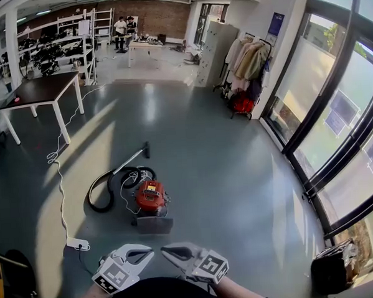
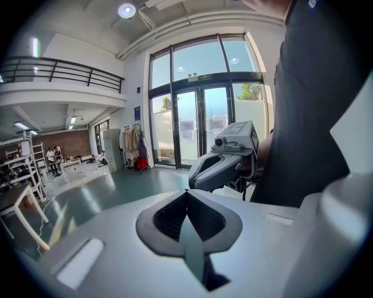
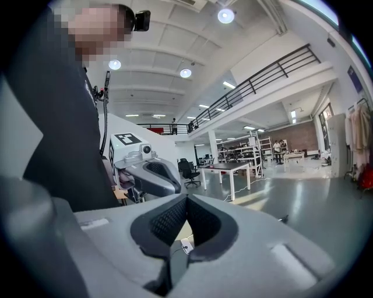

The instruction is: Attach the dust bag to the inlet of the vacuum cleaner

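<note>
Only the head view shows the red canister vacuum cleaner [image 1: 150, 197] on the glossy grey floor [image 1: 231, 161]. Its black ribbed hose [image 1: 103, 192] is looped at its left, and a flat grey rectangular piece [image 1: 154, 225] lies against its near side; whether that piece is the dust bag cannot be told. The vacuum cleaner lies ahead of the 2 grippers, well apart from both and roughly in line with the gap between their tips. The left gripper [image 1: 149, 253] and right gripper [image 1: 165, 250] point at each other, tips near but not touching. Each gripper view shows its own jaws pressed together with nothing between them. The left gripper view looks past the right gripper to tall glass doors [image 2: 201, 125]. The right gripper view looks past the left gripper to a dark white-legged table [image 3: 227, 170], with a white power strip [image 3: 186, 245] below its jaws.
</note>
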Demonstrator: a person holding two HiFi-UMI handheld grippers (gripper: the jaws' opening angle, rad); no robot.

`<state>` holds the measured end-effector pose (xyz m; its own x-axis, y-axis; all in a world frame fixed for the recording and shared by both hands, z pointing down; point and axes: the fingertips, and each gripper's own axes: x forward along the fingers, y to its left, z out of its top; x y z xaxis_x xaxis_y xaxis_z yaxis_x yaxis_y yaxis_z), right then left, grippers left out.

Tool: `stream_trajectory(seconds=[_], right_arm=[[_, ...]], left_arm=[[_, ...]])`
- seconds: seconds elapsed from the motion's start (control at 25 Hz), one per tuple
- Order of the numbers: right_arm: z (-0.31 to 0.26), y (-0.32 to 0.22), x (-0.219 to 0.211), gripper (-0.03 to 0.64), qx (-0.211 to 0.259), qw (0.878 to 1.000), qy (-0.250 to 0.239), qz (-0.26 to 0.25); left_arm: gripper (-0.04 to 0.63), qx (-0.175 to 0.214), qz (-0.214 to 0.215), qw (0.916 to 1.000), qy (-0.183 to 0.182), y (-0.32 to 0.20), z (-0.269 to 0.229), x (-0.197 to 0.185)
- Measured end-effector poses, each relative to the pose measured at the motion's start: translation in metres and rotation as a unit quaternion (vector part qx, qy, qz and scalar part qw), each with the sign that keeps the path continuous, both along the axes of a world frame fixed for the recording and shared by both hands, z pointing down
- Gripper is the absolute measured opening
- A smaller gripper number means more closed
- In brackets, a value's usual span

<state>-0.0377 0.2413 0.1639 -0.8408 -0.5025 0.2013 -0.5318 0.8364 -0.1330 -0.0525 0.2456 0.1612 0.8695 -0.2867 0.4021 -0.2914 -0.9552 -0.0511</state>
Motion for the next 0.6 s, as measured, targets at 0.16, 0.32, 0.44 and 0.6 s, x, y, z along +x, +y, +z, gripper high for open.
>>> stream_trajectory(seconds=[0.16,0.32,0.44,0.6], right_arm=[[-0.001,0.004,-0.004,-0.008,0.003,1.0,-0.003,-0.001],[-0.004,0.008,-0.003,-0.009,0.004,1.0,0.0,0.002],[-0.003,0.005,-0.007,-0.008,0.004,1.0,0.002,0.004],[0.001,0.004,-0.008,-0.008,-0.001,1.0,0.007,0.007]], left_arm=[[0.017,0.001,0.002,1.0,-0.002,0.003,0.0,-0.006],[0.017,0.002,0.004,1.0,-0.002,0.007,-0.002,-0.007],[0.017,0.003,0.008,1.0,-0.002,0.005,-0.002,-0.011],[0.017,0.0,0.012,0.9999,0.0,0.006,-0.001,-0.013]])
